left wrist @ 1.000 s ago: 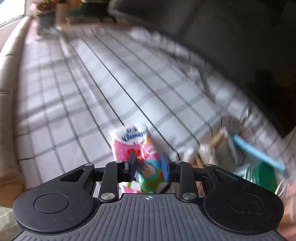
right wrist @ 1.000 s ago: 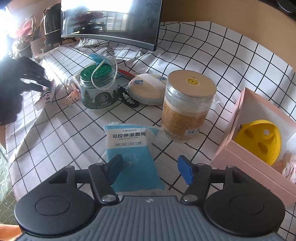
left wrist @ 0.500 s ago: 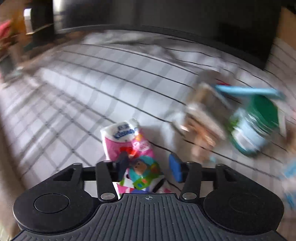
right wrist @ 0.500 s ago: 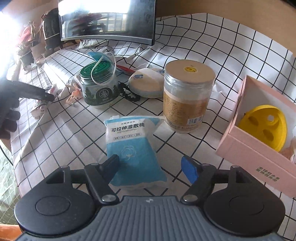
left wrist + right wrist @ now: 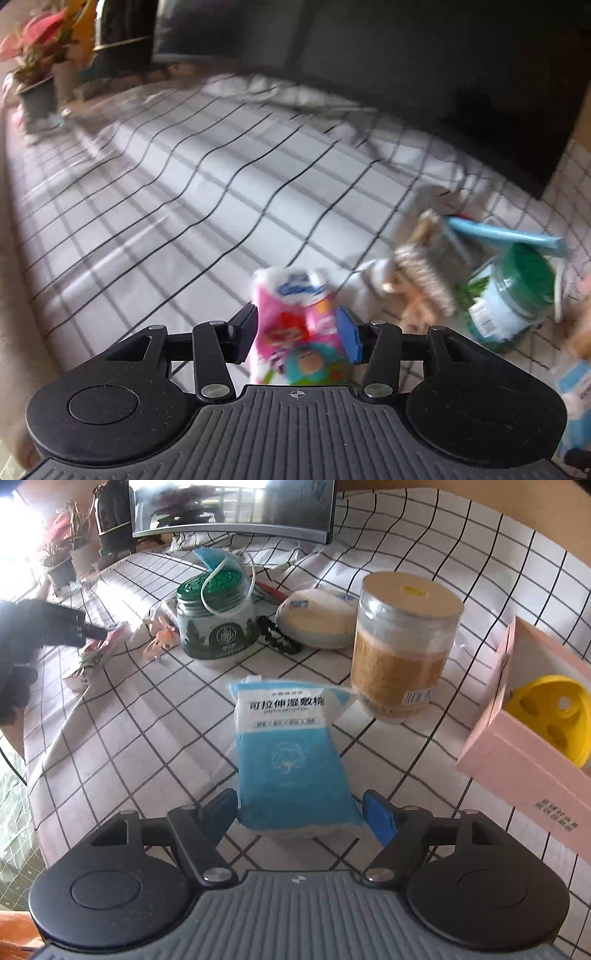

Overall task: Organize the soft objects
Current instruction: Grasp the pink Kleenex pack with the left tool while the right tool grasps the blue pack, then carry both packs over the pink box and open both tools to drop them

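Checked white tablecloth (image 5: 192, 206) over desk. Left gripper (image 5: 297, 334) jaws just reopened, closing slightly, around pink printed tissue pack (image 5: 295, 328); grip unclear through blur. Right gripper (image 5: 299, 812) wide, straddling blue cotton-pad packet (image 5: 291, 753), not yet gripped.

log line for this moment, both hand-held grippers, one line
left hand-held gripper: jaws just widened, astride pink tissue pack | right hand-held gripper: open, astride blue cotton pack | grip: none
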A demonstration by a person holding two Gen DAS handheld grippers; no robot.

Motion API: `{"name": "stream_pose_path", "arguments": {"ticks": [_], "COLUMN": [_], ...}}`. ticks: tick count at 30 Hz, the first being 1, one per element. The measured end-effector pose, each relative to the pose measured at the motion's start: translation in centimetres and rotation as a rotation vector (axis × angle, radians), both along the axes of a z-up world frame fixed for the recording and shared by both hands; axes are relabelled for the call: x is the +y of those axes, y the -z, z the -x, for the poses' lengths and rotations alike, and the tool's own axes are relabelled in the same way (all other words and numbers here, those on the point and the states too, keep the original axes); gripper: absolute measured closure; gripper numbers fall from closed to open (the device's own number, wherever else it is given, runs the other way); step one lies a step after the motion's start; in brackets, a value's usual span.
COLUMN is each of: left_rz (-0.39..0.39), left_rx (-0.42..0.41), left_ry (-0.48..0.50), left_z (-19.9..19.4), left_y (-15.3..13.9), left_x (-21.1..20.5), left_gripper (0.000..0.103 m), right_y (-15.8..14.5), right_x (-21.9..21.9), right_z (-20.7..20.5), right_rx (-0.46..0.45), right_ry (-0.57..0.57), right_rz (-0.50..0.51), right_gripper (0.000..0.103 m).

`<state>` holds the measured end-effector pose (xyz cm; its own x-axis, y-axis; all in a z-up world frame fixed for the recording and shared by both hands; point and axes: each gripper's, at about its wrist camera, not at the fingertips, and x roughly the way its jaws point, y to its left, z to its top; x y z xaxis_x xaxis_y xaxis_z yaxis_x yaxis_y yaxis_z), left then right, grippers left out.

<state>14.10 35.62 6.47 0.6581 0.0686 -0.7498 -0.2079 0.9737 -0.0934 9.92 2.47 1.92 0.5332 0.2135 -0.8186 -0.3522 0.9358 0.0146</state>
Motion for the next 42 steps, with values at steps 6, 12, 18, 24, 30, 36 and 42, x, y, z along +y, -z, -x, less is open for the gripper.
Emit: {"name": "stream_pose_path", "arguments": {"ticks": [6, 12, 18, 24, 30, 36, 42], "left_rz": [-0.104, 0.017, 0.041, 0.001, 0.027, 0.035, 0.065], "left_rx": [0.076, 0.078, 0.056, 0.035, 0.019, 0.014, -0.063], "left_ry": [-0.006, -0.042, -0.041, 0.020, 0.079, 0.130, 0.183], "left_z": [-1.3, -1.3, -0.5, 0.4, 1.7, 2.6, 1.5], "left_y": [1.8, 2.3, 2.4, 2.6, 2.5, 1.2, -3.5], "left_x": [-1.2, 0.7, 0.9, 0.3, 0.6, 0.0, -1.2], "left_gripper": [0.042, 0.041, 0.043, 0.043, 0.052, 0.059, 0.060], "right_y": [0.3, 0.2, -2.0, -2.4, -0.8, -1.9, -8.7], "right_x": [0.3, 0.1, -0.3, 1.1, 1.5, 2.9, 3.0], "right_z": [0.1, 0.6, 0.6, -1.3, -3.6, -3.6, -3.7], "right_rx": [0.007, 0.004, -0.072, -0.091, 0.044, 0.099, -0.012], "right_ry": [0.008, 0.019, 0.023, -0.033, -0.029, -0.073, -0.092], "right_rz": [0.006, 0.003, -0.029, 0.015, 0.016, 0.034, -0.051], "right_gripper": [0.028, 0.028, 0.028, 0.028, 0.033, 0.053, 0.054]}}
